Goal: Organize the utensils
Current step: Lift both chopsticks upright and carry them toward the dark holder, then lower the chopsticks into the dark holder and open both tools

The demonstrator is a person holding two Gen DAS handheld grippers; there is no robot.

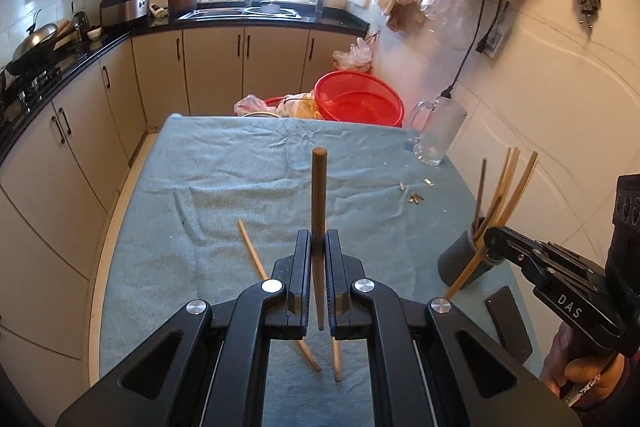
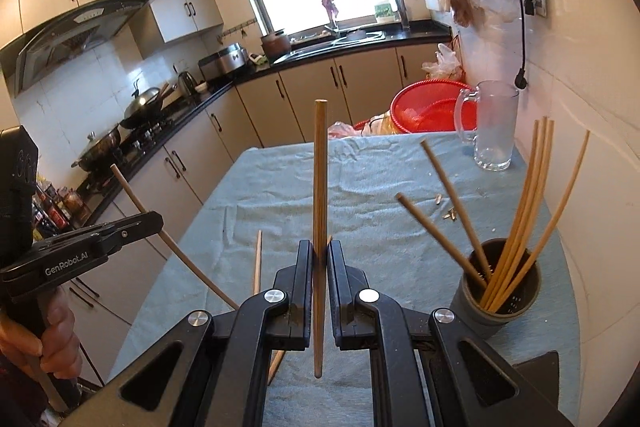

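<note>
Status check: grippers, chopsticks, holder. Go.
Left gripper and right gripper each shut on one chopstick. Two chopsticks remain on cloth. Holder partly filled, unobstructed.

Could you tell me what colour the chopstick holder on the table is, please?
The chopstick holder is dark grey, clearest in the right wrist view.

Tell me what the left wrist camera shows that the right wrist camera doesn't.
Only the left wrist view shows the dark flat object lying on the cloth near the holder. Only the right wrist view shows the range hood. Both show each tool, left and right, shut on a chopstick, plus the grey holder, glass mug and red basket.
</note>
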